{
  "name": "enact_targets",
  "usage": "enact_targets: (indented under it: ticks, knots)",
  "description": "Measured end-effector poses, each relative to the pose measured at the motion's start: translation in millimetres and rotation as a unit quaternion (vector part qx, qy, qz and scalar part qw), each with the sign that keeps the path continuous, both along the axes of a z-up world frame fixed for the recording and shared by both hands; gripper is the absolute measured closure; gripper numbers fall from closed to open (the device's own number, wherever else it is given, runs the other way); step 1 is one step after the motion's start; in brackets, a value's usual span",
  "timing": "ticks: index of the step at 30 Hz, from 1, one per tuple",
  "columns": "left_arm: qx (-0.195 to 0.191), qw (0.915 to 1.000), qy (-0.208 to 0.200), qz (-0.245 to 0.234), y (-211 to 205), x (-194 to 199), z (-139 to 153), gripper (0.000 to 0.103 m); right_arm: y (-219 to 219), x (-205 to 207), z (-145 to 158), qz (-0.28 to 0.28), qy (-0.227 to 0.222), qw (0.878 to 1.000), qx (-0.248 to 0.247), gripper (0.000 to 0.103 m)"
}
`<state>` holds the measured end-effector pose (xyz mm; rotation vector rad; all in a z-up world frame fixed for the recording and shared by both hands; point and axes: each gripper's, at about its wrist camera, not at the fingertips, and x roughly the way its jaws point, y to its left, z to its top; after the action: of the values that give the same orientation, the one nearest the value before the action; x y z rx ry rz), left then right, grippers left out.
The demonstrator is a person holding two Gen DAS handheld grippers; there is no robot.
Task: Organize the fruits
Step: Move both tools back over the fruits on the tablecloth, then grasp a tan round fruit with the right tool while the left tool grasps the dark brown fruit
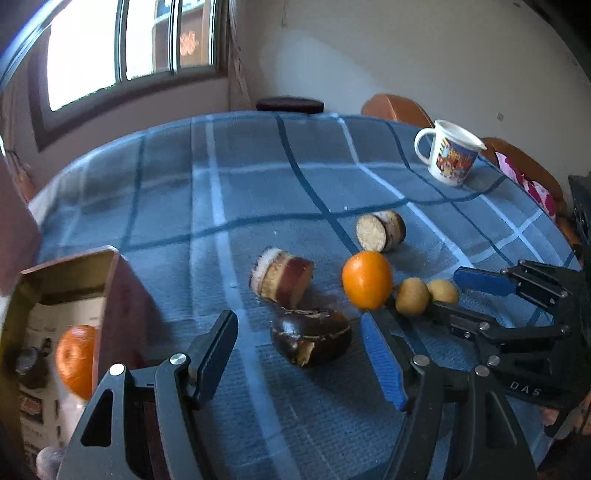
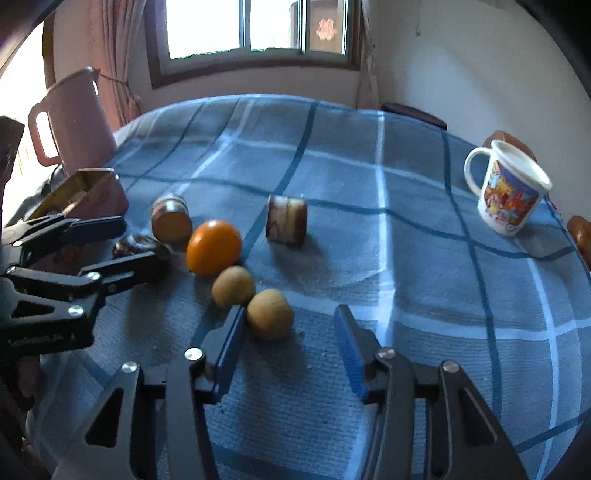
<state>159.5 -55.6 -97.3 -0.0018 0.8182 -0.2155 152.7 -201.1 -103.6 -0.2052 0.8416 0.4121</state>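
Left gripper (image 1: 299,354) fingers apart, right gripper (image 2: 291,347) seemingly unclamped

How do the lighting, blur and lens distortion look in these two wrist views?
Left wrist view: the window is blown out white, the checked tablecloth bows into a dome, and the orange is slightly smeared. Right wrist view: the window is also overexposed, frame corners are dark, and the mug leans outward from fisheye bending.
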Motion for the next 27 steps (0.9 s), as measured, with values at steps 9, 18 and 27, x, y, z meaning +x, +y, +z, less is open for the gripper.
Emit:
enact_targets:
  ticks: [9, 18, 27]
  knots:
    - [-0.008, 0.9999, 0.001, -0.006, 1.0, -2.6, 0.1, 0.056, 7.9, -3.3, -0.6, 0.023, -0.001, 1.000, -0.003, 0.073]
    - [-0.039, 0.9991, -0.018, -0.004, 10.9, -14.7, 6.0, 0.057, 6.7, -11.0, 7.0, 0.019, -0.032, 0.999, -0.002, 0.073]
    - [-0.043, 0.9972, -0.061, 0.003, 15.0, -26.9, 17.4, 0.057, 2.8, -18.8, 16.4, 0.022, -0.060, 0.998, 0.018, 0.073]
